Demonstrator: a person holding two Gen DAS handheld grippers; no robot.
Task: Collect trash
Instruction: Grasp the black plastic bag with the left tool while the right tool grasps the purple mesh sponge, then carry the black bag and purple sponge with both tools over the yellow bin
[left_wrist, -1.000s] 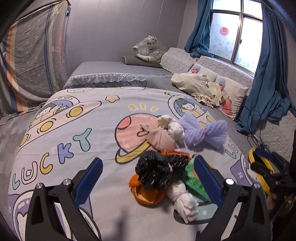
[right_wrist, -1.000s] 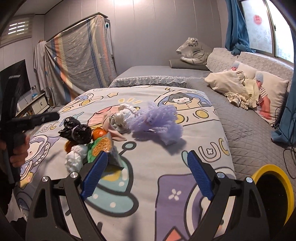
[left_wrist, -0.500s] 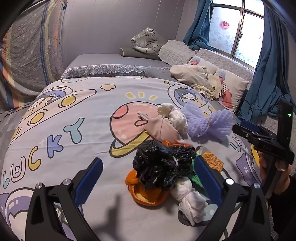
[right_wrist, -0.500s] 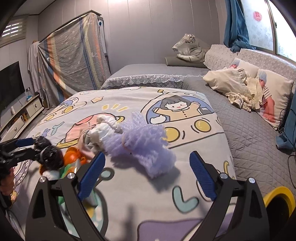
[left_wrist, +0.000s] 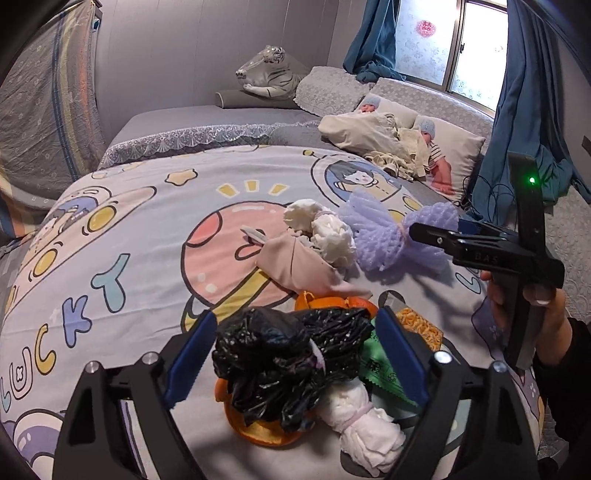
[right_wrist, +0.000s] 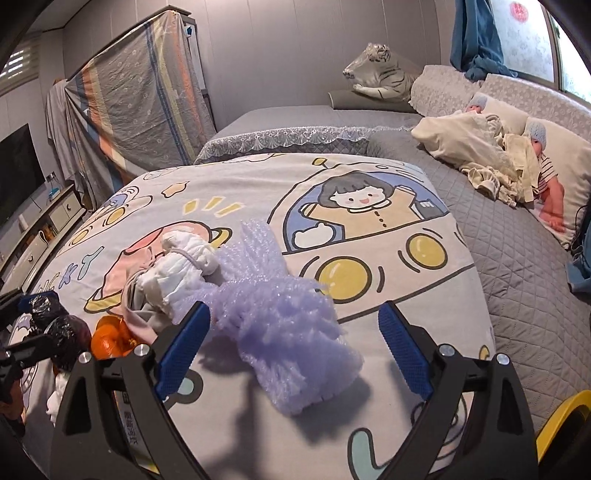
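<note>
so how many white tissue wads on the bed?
2, maybe more hidden. One white tissue wad lies under the black bag by the left gripper; the other sits beside the purple foam net.

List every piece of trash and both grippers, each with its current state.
left gripper: jaws closing around black bag, not yet gripping
right gripper: open, straddling the foam net
black plastic bag: crumpled, atop orange peel
purple foam net: lying loose
orange peel: under bag
white tissue wad: tied, lying
</note>
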